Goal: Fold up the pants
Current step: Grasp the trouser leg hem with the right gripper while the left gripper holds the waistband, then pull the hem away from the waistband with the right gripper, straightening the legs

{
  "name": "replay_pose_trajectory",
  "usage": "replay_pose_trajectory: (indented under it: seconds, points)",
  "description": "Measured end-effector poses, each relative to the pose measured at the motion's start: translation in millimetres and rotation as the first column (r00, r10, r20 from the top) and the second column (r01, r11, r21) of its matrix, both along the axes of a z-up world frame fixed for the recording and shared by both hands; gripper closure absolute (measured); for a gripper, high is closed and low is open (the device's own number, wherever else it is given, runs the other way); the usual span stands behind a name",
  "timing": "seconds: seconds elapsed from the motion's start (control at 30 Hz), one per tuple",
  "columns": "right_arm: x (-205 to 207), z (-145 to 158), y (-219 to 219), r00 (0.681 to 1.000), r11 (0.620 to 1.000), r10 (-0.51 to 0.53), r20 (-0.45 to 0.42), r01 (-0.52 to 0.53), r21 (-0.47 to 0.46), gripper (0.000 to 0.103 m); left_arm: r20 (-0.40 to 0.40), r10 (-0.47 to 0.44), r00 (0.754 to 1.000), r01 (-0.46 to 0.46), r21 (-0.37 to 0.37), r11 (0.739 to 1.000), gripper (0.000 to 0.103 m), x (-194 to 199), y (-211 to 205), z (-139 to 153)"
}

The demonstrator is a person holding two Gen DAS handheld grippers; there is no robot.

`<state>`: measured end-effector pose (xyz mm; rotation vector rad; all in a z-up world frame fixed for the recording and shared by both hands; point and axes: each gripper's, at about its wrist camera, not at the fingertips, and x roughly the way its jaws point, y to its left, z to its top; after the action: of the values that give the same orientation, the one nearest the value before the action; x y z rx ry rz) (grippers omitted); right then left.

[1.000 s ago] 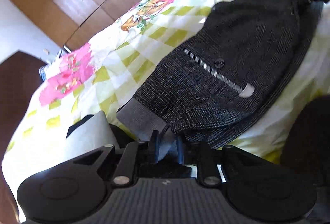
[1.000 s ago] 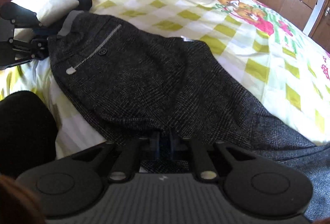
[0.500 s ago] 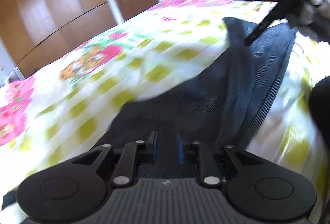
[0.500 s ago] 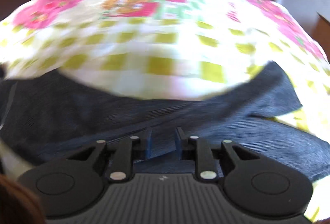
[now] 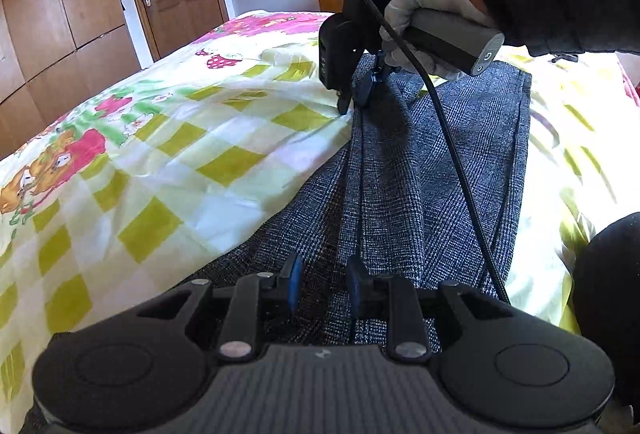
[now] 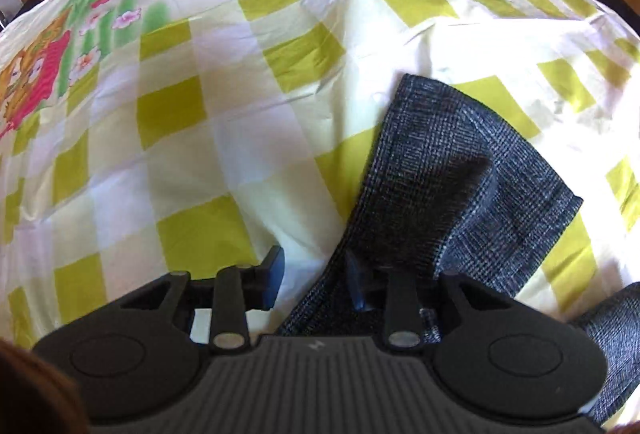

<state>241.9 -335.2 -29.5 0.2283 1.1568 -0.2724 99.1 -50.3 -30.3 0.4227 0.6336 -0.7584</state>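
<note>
Pants [image 5: 420, 170] waist end cut off under left gripper [image 5: 324, 284], jaws opening w/ fabric between. Right gripper [image 6: 316, 274] closing, spread, trouser edge inside.

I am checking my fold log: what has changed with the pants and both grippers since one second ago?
Both grippers swung from the waist toward the leg end. The left gripper, then pinching the pants, is opening over them; the right gripper is closing, cloth edge at one finger. The pants stay on the bedsheet.
</note>
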Motion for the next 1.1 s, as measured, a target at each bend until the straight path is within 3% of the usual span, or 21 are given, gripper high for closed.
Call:
replay_pose_trajectory:
  seconds: [0.03,0.07,0.23,0.3,0.37,0.43,0.5,0.53,0.6,0.67,0.73,0.77,0.8,0.87,0.9,0.93,0.97,1.03,1.1]
  points:
    - [-3.2,-0.6,-4.1,1.0,1.0,-0.012,0.003,0.012,-0.011,0.096,0.001,0.001,1.0,-0.001,-0.003,1.0,0.064,-2.0,0.6,1.0]
    - [-8.9,0.5,-8.8,1.0,1.0,-0.021,0.005,0.021,-0.018,0.101,0.001,0.003,1.0,-0.003,-0.006,1.0,0.064,-3.6,1.5,1.3]
    - [-41.7,19.8,-29.4,0.994,0.996,-0.072,0.083,0.067,0.058,0.103,0.009,0.011,1.0,-0.011,-0.006,1.0,0.064,-5.4,2.3,6.9]
    - [-56.3,43.9,-37.1,0.979,0.989,-0.089,0.183,0.065,0.134,0.103,0.027,0.01,1.0,-0.01,-0.001,1.0,0.063,-7.5,2.8,12.6]
    - [-77.5,78.0,-49.0,0.943,0.967,-0.131,0.305,0.053,0.25,0.103,0.051,0.016,0.999,-0.017,0.004,1.0,0.063,-9.0,2.9,20.4]
    - [-113.3,111.1,-62.4,0.886,0.936,-0.177,0.429,0.017,0.352,0.103,0.059,0.022,0.998,-0.021,-0.011,1.0,0.061,-10.2,2.7,27.8]
    - [-154.3,126.4,-74.3,0.833,0.917,-0.223,0.506,0.004,0.398,0.103,0.058,0.02,0.998,-0.018,-0.027,0.999,0.059,-12.2,-1.3,30.8]
    - [-178.1,123.9,-82.3,0.813,0.907,-0.261,0.52,0.021,0.421,0.103,0.058,0.009,0.998,-0.008,-0.022,1.0,0.058,-14.1,-6.9,29.4]
    - [-211.6,95.7,-99.4,0.808,0.877,-0.346,0.477,0.098,0.471,0.102,0.051,-0.02,0.999,0.019,0.012,1.0,0.057,-17.8,-20.7,19.8]
    - [-235.1,49.5,-118.4,0.812,0.835,-0.444,0.379,0.223,0.503,0.102,0.022,-0.052,0.998,0.051,0.058,0.997,0.057,-20.8,-36.4,4.7]
    - [-250.0,2.7,-135.6,0.808,0.766,-0.533,0.253,0.333,0.55,0.101,0.013,-0.078,0.997,0.077,0.099,0.992,0.057,-25.6,-48.2,-5.9]
    - [-254.7,-12.1,-139.3,0.798,0.751,-0.556,0.231,0.363,0.551,0.101,0.021,-0.083,0.996,0.081,0.113,0.99,0.057,-27.7,-51.6,-7.5]
    - [-256.4,-15.7,-139.9,0.796,0.763,-0.552,0.249,0.362,0.536,0.101,0.027,-0.085,0.996,0.081,0.121,0.989,0.057,-30.0,-53.8,-7.3]
    - [-251.1,-6.0,-133.8,0.817,0.836,-0.479,0.323,0.311,0.452,0.1,0.009,-0.077,0.997,0.075,0.116,0.99,0.057,-28.7,-55.7,-4.8]
    - [-245.9,2.0,-126.6,0.836,0.888,-0.412,0.363,0.28,0.365,0.097,0.003,-0.073,0.997,0.072,0.115,0.991,0.056,-27.4,-56.6,-4.3]
    - [-239.7,12.0,-114.4,0.865,0.951,-0.295,0.406,0.223,0.216,0.096,0.003,-0.072,0.997,0.071,0.118,0.991,0.056,-26.5,-57.7,-4.2]
    - [-234.2,18.5,-98.8,0.888,0.987,-0.159,0.432,0.156,0.042,0.095,0.004,-0.072,0.997,0.071,0.121,0.99,0.056,-26.1,-58.9,-4.2]
    - [-230.5,21.7,-77.7,0.903,0.985,0.055,0.427,0.02,-0.17,0.093,0.0,-0.076,0.997,0.075,0.121,0.99,0.056,-25.2,-61.6,-3.2]
    - [-227.3,18.9,-61.6,0.898,0.938,0.241,0.369,-0.118,-0.325,0.089,-0.004,-0.079,0.997,0.079,0.117,0.99,0.056,-24.7,-63.9,-2.2]
